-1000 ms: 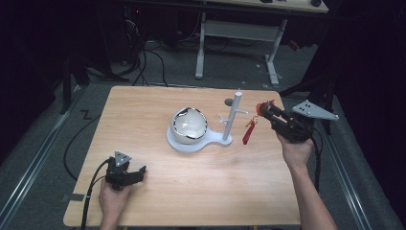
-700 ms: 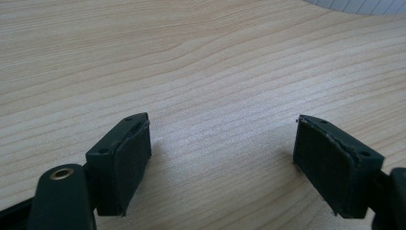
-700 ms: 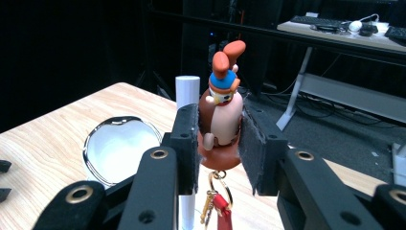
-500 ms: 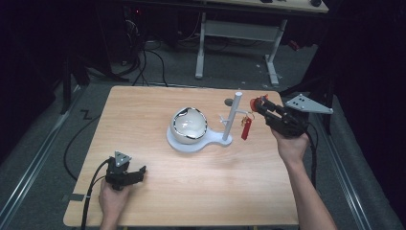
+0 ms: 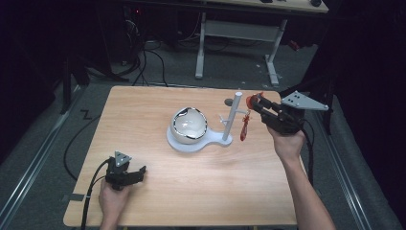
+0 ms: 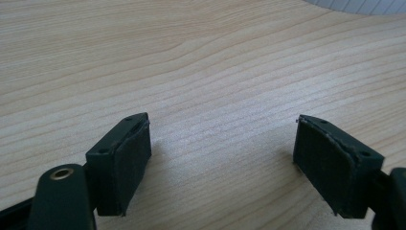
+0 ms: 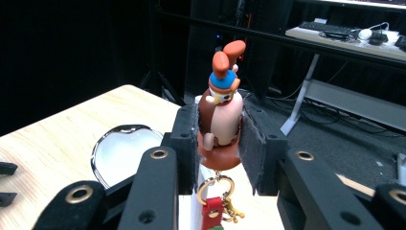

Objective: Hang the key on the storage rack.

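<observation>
The right tool (image 5: 255,102) clenches a cartoon-figure keychain (image 7: 220,115), its strap hanging just right of the white stand's post (image 5: 231,116); the left tool (image 5: 136,173) rests released near the table's front-left corner.

A light wooden table (image 5: 158,103) is set on a grey carpeted floor (image 5: 43,139). Black cables (image 5: 153,60) are trailed across the floor behind it. A white-legged desk (image 5: 239,28) is placed farther back, with a keyboard (image 7: 325,28) laid on top. The surroundings are left dark; the tabletop is brightly lit.
</observation>
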{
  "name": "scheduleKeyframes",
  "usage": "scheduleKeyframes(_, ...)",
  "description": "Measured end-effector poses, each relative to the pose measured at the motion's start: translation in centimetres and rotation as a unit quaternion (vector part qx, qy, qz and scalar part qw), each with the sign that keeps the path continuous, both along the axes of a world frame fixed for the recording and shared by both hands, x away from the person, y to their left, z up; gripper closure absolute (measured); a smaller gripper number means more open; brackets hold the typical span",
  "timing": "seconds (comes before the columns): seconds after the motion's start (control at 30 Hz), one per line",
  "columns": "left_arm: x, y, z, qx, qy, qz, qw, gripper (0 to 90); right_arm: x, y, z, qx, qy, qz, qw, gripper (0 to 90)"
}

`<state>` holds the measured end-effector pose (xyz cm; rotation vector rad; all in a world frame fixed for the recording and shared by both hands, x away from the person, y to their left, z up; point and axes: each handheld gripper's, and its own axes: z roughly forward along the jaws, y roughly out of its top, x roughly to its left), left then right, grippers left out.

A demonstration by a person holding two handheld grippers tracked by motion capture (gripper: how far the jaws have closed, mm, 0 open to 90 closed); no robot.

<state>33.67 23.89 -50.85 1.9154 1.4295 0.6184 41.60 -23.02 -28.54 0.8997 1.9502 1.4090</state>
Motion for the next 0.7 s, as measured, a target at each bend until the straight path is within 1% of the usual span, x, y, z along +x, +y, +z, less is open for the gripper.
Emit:
scheduleKeyframes(0.33,0.0,0.0,0.0,0.000,0.000,0.000,1.0000,21.3,0.5,0.5,-0.2,-0.003,0.002,-0.003,1.0000,68.8)
scheduleKeyframes(0.7,0.0,0.0,0.0,0.000,0.000,0.000,1.0000,21.3,0.1,1.1,0.3,-0.004,-0.005,0.001,1.0000,68.8)
